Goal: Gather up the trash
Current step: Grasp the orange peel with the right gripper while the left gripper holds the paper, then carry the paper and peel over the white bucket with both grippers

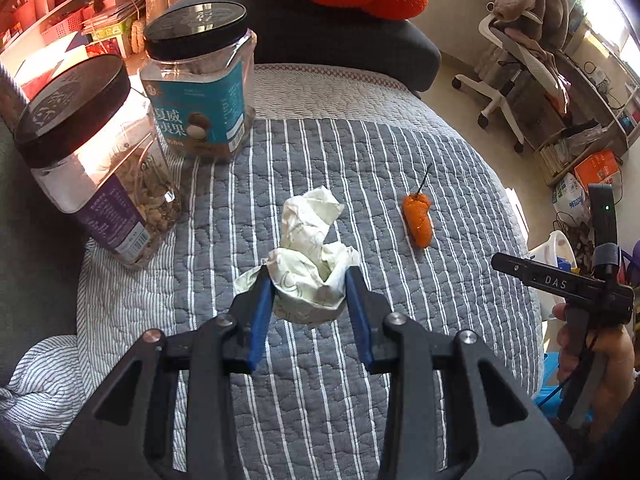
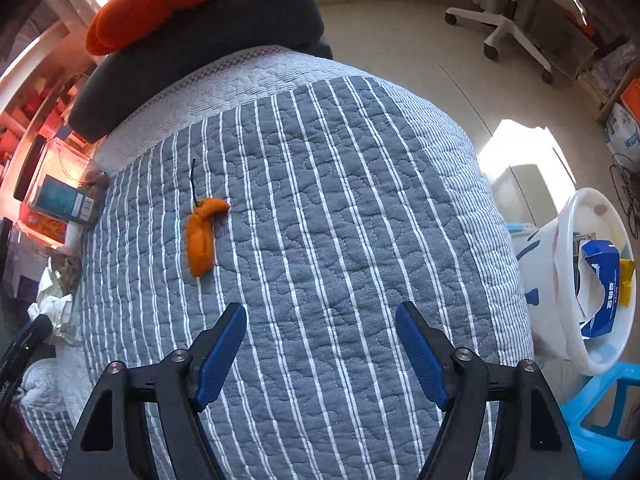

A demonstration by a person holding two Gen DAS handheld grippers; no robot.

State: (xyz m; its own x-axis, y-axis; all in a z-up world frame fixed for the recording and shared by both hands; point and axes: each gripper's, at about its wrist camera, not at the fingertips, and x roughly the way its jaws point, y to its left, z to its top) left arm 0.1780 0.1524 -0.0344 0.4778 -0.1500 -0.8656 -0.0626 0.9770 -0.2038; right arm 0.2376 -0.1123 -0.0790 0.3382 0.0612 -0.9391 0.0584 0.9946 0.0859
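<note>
My left gripper [image 1: 309, 276] is shut on a crumpled white paper wrapper [image 1: 308, 236], whose blue pads squeeze its lower part a little above the striped grey quilt [image 1: 360, 152]. An orange scrap with a thin black stem [image 1: 418, 218] lies on the quilt to the right of the paper. In the right wrist view that orange scrap [image 2: 202, 232] is up and to the left of my right gripper [image 2: 320, 312], which hangs open over bare quilt with nothing between its fingers. The held paper [image 2: 52, 304] shows at the left edge there.
Two clear jars with black lids [image 1: 200, 80] [image 1: 88, 152] stand at the quilt's left side. A white bin lined with a bag [image 2: 592, 208] holds a blue and white carton, right of the quilt on a blue stool [image 2: 600, 400]. An office chair [image 1: 512, 80] stands on the floor beyond.
</note>
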